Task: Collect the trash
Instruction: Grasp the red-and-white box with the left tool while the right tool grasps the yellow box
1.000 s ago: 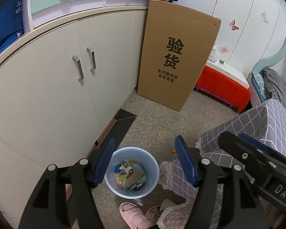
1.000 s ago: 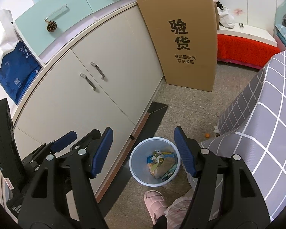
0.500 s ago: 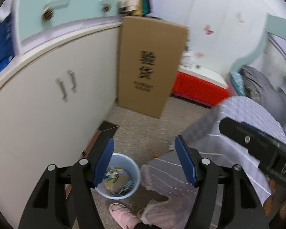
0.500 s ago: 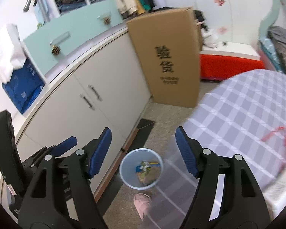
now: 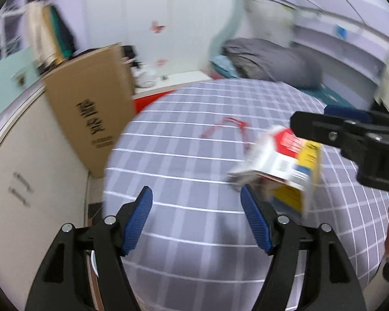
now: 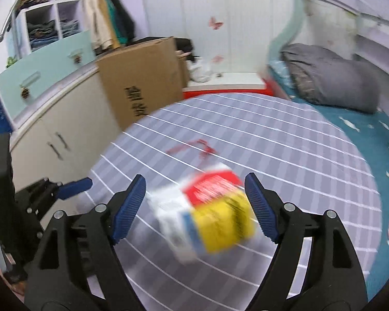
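Observation:
A crumpled white, red and yellow carton (image 5: 280, 165) (image 6: 210, 212) lies on the round table's grey checked cloth (image 5: 181, 160) (image 6: 285, 155). Beyond it lies a thin red string (image 5: 228, 124) (image 6: 194, 146). My right gripper (image 6: 195, 178) hovers over the carton. Its jaws are opening and the carton shows between them, untouched by the pads. My left gripper (image 5: 194, 194) is to the carton's left, its jaws opening with only cloth between them. One of the right gripper's fingers (image 5: 324, 127) reaches in above the carton. The frames are motion-blurred.
A tall cardboard box (image 5: 90, 98) (image 6: 142, 83) leans on the cream cabinet (image 5: 26, 168) (image 6: 51, 119) to the left of the table. A bed with a grey quilt (image 5: 272, 62) (image 6: 332, 80) lies behind. A red bench (image 6: 220, 93) stands at the far wall.
Both views swung up and right, from the blue bin on the floor to the tabletop. The bin has left view; the carton and red string have come in. The right jaws stand wider.

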Demonstrator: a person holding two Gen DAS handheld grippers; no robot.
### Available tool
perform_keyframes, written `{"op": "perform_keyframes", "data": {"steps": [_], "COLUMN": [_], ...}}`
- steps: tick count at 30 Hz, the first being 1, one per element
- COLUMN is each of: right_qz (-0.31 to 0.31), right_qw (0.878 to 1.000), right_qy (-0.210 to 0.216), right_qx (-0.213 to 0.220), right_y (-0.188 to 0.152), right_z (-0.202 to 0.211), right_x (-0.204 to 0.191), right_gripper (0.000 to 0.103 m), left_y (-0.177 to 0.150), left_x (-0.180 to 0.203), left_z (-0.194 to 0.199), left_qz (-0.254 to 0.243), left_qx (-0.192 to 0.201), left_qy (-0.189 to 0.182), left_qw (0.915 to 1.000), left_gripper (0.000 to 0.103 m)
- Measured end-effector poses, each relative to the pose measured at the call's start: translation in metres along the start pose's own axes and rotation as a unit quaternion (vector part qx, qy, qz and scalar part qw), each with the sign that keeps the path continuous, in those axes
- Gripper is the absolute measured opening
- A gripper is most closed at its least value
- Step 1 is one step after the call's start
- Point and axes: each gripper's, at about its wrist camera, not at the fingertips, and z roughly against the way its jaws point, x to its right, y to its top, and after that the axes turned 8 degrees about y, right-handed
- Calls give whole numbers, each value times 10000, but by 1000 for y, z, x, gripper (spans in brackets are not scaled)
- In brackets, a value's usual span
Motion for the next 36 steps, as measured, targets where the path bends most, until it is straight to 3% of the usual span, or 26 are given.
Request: {"op": "perform_keyframes", "data": {"steps": [7,14,17,18,20,21,26,28,33,34,36], "right_qz": [-315,-246,-125,-99,-62,-63,-1,83,251,315,463], "right_qw": [9994,9991,9988,9988,9987,9986,9983,9981,9977,9974,9952], "right_qy": [5,-23,-16,-15,-29,-49,-10,1,16,-30,-529], "right_qx": [-103,-335,-466,-486,-509,-513,-583,-603,-632,-655,-681], "right_y": [-25,-41,-46,-47,-47,-48,-50,-51,-49,-47,-44], "right_z": [7,2,-3,-5,-9,-9,-13,-16,-31,-35,-43], "right_x": [32,37,34,32,29,28,20,12,-15,-20,-25], "right_gripper": [80,80,80,80,80,80,80,81,83,84,84], "left_y": [-4,-1,-1,0,1,-1,-11,-15,-17,-16,-14], "left_x": [48,72,74,74,75,75,70,62,31,27,23], "left_z": [-12,-23,-25,-26,-29,-28,-17,-13,-9,-9,-8], "left_qz": [-855,-1720,-1951,-1969,-1978,-1984,-1964,-1773,-1293,-1234,-1146], "left_qx": [172,489,597,596,585,596,664,648,666,687,694], "left_qy": [186,358,340,310,195,155,-154,-211,80,124,195], "left_qw": [9960,9832,9784,9781,9783,9782,9782,9818,9893,9899,9908], "left_gripper": [69,69,58,54,37,36,36,43,47,47,46]}}
